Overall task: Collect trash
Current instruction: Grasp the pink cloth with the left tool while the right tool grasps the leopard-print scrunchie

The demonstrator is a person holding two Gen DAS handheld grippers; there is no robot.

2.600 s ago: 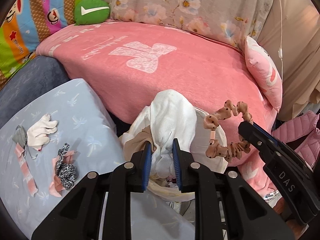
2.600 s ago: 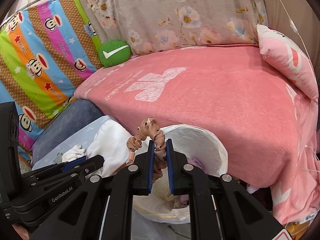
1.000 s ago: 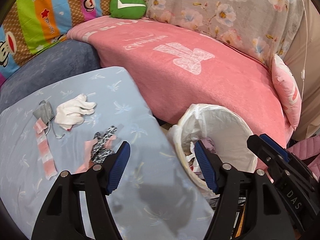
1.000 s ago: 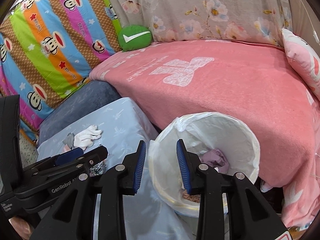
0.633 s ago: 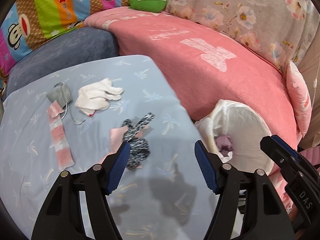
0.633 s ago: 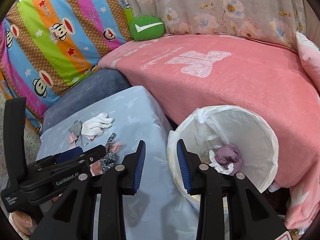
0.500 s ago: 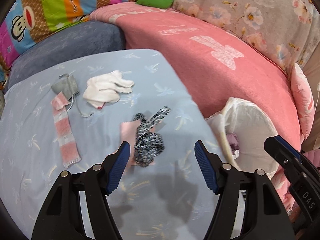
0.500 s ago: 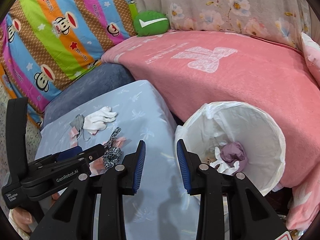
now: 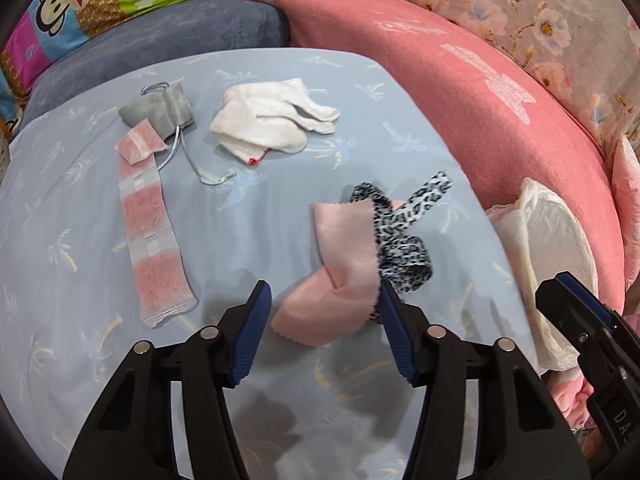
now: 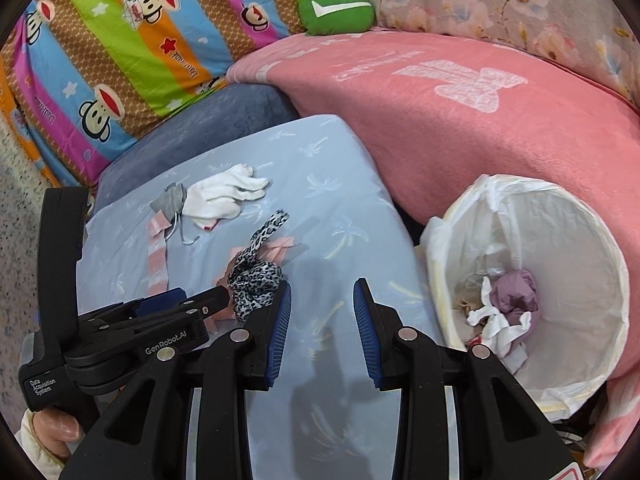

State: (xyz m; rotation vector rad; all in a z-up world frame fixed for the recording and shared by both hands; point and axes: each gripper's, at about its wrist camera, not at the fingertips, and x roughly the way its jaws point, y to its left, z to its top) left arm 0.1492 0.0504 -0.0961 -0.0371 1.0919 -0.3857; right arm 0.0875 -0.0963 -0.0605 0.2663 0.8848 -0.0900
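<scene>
Left gripper (image 9: 324, 304) sits right over the pink cloth (image 9: 344, 256) on the light-blue surface (image 9: 80, 240). Its jaws have just been narrowing, with the cloth between them, but aren't pinching it yet. The leopard-print strip (image 9: 400, 236) lies across the cloth's 3 o'clock edge. Right gripper (image 10: 322, 308) is released, nothing in it, and the lined trash bin (image 10: 576, 396) is at its 3 o'clock.

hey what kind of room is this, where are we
Most likely a bedroom or living corner at home: a pink blanket spread over soft furniture, a cartoon monkey quilt behind, and a lined trash bin beside a cloth-covered surface strewn with scraps.
</scene>
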